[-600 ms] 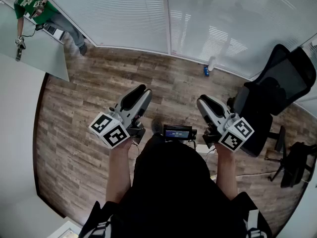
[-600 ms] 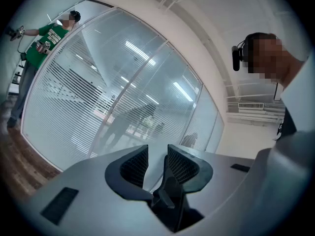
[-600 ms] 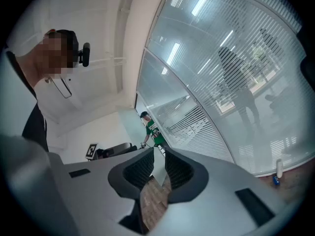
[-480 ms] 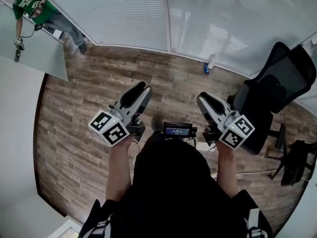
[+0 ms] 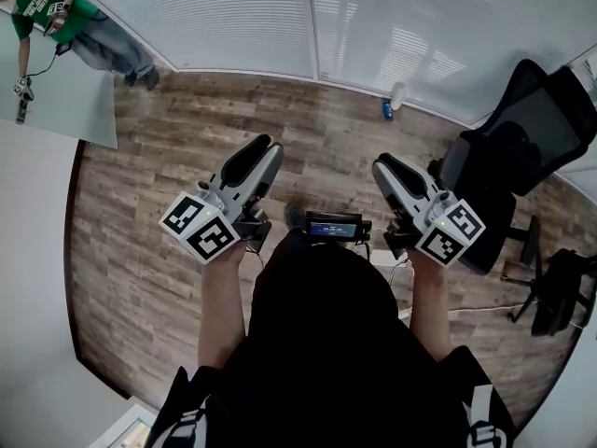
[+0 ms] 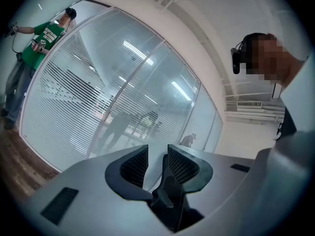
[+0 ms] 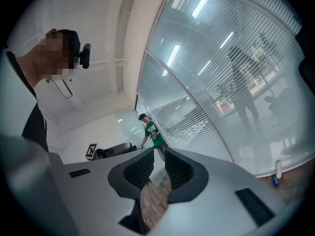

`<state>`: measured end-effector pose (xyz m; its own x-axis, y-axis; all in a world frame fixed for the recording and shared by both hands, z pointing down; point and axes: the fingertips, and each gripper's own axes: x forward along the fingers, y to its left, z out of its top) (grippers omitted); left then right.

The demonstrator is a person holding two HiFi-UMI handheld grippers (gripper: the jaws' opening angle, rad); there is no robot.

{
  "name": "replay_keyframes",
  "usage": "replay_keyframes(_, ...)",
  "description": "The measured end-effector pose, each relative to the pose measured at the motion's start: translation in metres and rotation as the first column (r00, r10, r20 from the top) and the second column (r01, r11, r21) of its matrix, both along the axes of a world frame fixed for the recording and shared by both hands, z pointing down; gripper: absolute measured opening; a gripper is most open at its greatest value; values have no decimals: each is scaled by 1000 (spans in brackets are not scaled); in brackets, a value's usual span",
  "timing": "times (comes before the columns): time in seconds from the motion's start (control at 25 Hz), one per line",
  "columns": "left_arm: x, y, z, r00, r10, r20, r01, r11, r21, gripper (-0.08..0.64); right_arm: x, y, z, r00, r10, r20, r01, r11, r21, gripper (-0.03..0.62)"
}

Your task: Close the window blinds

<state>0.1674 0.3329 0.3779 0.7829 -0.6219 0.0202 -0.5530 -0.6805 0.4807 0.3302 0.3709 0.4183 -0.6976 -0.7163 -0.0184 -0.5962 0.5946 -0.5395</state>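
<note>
Task not begun: we stand well back from the blinds [image 5: 233, 26], left gripper [image 5: 265, 146] and right gripper [image 5: 383, 165] both closed, empty.

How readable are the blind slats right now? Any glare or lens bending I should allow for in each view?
Head view: white slatted window blinds sharp at left, right pane washed by pale reflections, far edge of the wood-plank floor bowed. Left gripper view: ceiling-light streaks cross the glass, slats legible, corners dark. Right gripper view: similar streaks, strong fisheye curve.
</note>
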Motion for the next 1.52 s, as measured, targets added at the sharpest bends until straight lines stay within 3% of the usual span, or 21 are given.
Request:
replay_keyframes(0.48, -7, 0, 0, 1000, -13, -17, 13, 1000, 14, 135, -5, -3, 2, 1000, -7, -8, 7, 1000, 1, 78)
replay_keyframes(0.72, -41, -32, 5, 998, -22, -65, 23, 1000, 13, 135, -26, -32, 8, 999, 15, -51, -16, 1000, -23, 78)
replay_keyframes(1.04, -129, -112, 1, 990, -40, -133, 43, 999, 16, 133, -104, -121, -2, 994, 24, -104, -28, 999, -32, 78)
replay_keyframes(1.24, -223, -178, 9, 984, -29, -175, 29, 1000, -1, 133, -208, -190, -1, 989, 16, -150, -23, 999, -46, 78)
replay_keyframes(1.32, -235, -187, 9, 984, -17, -177, 17, 1000, -4, 134, -225, -199, -2, 987, 17, -159, -25, 999, -48, 78)
replay_keyframes(1.52, -228, -186, 3, 983, 2, -182, -1, 1000, 7, 133, -223, -197, -3, 986, 27, -164, -36, 998, -50, 78)
